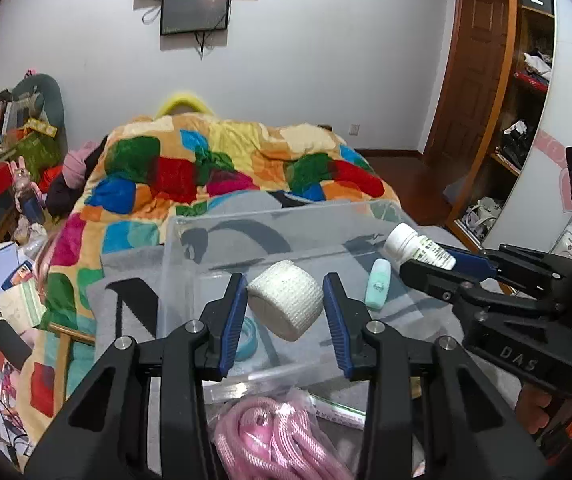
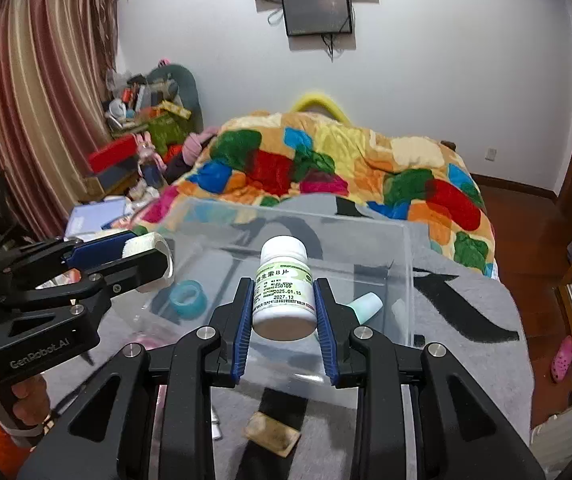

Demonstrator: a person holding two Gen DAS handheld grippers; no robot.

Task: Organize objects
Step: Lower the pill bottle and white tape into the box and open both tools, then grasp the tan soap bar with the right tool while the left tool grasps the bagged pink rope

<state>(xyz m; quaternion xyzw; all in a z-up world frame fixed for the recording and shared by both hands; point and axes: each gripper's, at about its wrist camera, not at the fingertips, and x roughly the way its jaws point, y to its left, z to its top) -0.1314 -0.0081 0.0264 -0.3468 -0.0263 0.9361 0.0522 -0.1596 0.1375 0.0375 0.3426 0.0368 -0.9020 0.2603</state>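
My left gripper point(image 1: 285, 304) is shut on a white bandage roll point(image 1: 286, 299) and holds it over the clear plastic box point(image 1: 246, 222). It also shows in the right wrist view point(image 2: 146, 254) at the left. My right gripper point(image 2: 284, 300) is shut on a white pill bottle point(image 2: 284, 294) above the same box point(image 2: 404, 264); the bottle also shows in the left wrist view point(image 1: 418, 246). Inside the box lie a teal tape roll point(image 2: 188, 297) and a mint-green tube point(image 1: 378, 289).
The box stands on a grey cloth point(image 2: 466, 300) on the bed, with a colourful quilt point(image 1: 222, 164) behind. A pink rope in a bag point(image 1: 278, 440) lies just before the box. A small brown pad point(image 2: 272, 434) lies on the cloth. Clutter fills the left side point(image 1: 2, 280).
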